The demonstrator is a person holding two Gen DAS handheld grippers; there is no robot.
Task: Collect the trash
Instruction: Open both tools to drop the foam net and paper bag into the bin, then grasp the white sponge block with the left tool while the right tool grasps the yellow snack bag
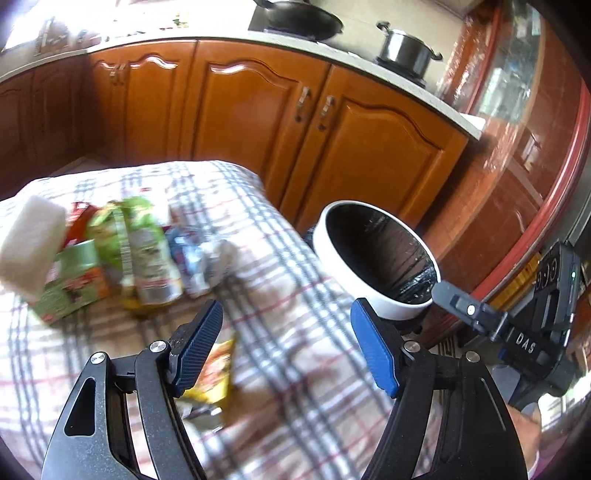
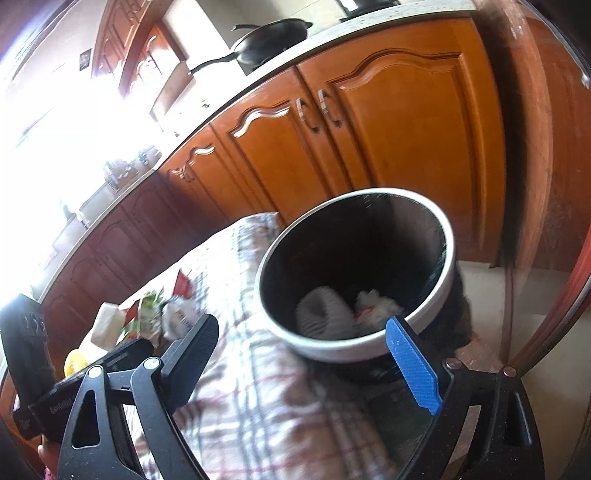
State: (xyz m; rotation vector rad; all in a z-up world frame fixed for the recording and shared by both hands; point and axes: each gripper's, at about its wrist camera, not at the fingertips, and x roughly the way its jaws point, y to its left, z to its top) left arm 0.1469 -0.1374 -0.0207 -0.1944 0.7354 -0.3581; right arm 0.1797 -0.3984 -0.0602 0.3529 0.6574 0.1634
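Observation:
A pile of trash lies on the plaid tablecloth (image 1: 295, 280): a white block (image 1: 31, 243), green packets (image 1: 136, 236), a green box (image 1: 70, 284) and a blue-white wrapper (image 1: 199, 258). A yellow wrapper (image 1: 216, 369) lies under my left gripper (image 1: 286, 314), which is open and empty over the cloth. A white-rimmed bin (image 1: 369, 299) with a black liner stands off the table's right edge. My right gripper (image 2: 303, 328) is open and empty, just short of the bin (image 2: 332, 352). Crumpled white paper (image 2: 373, 306) and a grey wad (image 2: 321, 314) lie in the bin's bottom.
Orange wooden cabinets (image 1: 258, 110) run behind the table, with a wok (image 1: 299, 18) and a steel pot (image 1: 406, 48) on the counter. The other tool's black body (image 1: 546, 321) is at the right of the left wrist view. A red-framed door (image 1: 517, 166) stands at the right.

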